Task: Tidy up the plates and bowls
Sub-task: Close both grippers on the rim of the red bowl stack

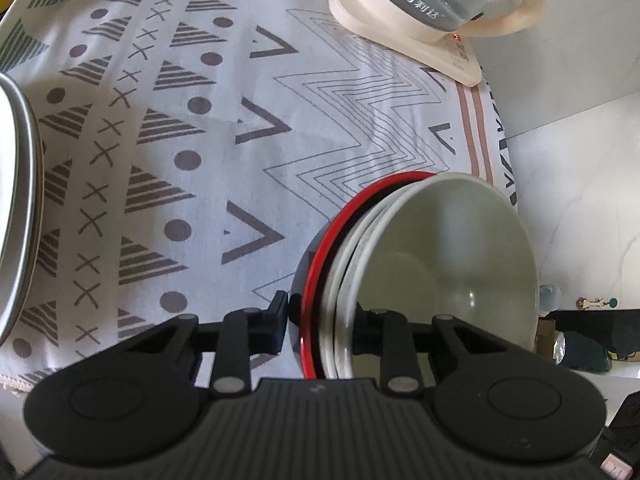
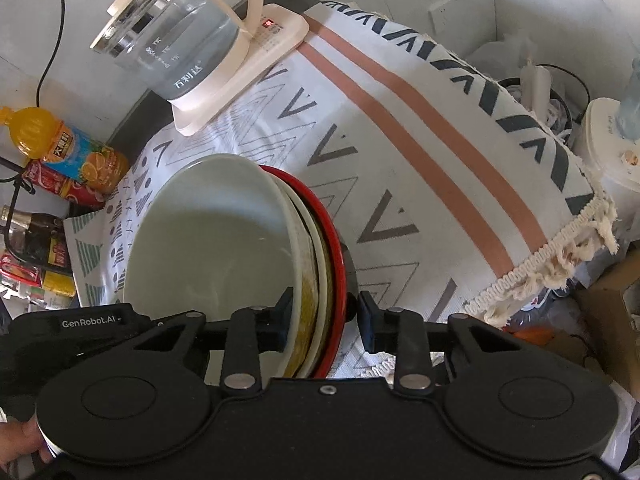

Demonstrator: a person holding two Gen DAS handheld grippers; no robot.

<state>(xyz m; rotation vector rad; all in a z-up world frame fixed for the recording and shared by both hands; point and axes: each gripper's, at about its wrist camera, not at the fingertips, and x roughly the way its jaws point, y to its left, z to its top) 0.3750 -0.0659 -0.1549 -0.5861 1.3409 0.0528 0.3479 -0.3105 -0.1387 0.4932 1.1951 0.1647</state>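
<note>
While tilted, bowl stack (image 1: 440, 248) (image 2: 216, 236), both hand-held grippers (image 1: 320, 320) (image 2: 326, 316) clamping rims

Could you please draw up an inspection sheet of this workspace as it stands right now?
Surface: patterned tablecloth with a fringed edge covers the table.
Job's things: nested stack of bowls, pale bowl innermost, red-rimmed bowl outermost, held tilted above the cloth; edge of a grey plate at far left of the left wrist view.
Clutter: glass kettle on its cream base.
Grippers: left gripper and right gripper each straddle the stack's rim; contact unclear.
Cables: black cable along the wall.
Surroundings: orange juice bottle and other bottles beside the table; a white appliance and boxes beyond the fringe.
</note>
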